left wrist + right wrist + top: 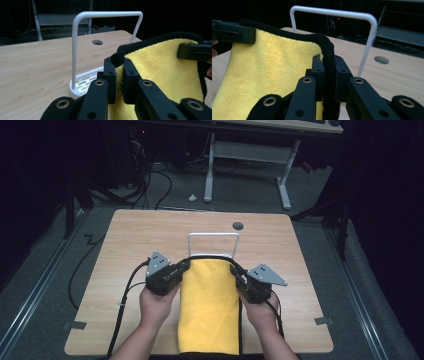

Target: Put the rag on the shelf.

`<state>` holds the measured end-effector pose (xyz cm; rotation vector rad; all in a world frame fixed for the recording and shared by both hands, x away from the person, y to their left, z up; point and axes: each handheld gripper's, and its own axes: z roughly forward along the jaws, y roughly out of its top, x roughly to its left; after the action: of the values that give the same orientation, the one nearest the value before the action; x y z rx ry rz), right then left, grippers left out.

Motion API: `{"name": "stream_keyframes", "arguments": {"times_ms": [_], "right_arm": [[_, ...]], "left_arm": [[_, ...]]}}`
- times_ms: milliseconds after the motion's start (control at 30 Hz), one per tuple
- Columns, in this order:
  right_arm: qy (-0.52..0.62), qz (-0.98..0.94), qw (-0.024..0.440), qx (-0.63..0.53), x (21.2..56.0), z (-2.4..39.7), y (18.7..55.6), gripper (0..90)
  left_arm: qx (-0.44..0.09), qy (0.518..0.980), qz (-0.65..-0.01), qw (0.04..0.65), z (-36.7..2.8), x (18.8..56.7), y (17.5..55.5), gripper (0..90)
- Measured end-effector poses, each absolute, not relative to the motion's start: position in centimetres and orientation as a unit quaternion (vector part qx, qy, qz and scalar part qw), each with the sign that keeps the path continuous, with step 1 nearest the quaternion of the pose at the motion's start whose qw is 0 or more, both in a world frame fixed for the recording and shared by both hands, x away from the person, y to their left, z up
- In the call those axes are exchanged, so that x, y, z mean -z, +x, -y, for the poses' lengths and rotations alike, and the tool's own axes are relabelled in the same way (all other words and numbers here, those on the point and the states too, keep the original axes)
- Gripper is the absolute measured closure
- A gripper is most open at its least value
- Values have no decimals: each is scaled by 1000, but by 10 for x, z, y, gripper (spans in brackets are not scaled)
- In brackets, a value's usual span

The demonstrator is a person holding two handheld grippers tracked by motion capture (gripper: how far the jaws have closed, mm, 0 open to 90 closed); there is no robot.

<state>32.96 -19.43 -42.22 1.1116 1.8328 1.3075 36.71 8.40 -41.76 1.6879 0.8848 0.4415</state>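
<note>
Wooden table [125,270], fluffy yellow towel [209,310], white rack [213,236]

I count one yellow towel [209,312] with a black border, and one white rack [213,241] with a single hoop rail. There are two tongs in my hands, the left tongs [186,266] and the right tongs [236,272], each carrying one grey three-cornered plate. One tabletop [140,237] lies below, with one round hole [238,225] in it.
</note>
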Motion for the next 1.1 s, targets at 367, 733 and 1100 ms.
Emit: {"name": "stream_keyframes", "arguments": {"times_ms": [367, 733, 1100], "right_arm": [[411, -666, 339, -523, 383, 201, 332, 822], [393, -646, 363, -545, 340, 204, 338, 821], [387, -631, 377, -557, 318, 199, 347, 821]], "left_arm": [[-216, 698, -348, 587, -80, 377, 372, 838], [-246, 683, -322, 608, -80, 332, 378, 838], [-264, 673, -321, 612, -82, 311, 389, 840]]}}
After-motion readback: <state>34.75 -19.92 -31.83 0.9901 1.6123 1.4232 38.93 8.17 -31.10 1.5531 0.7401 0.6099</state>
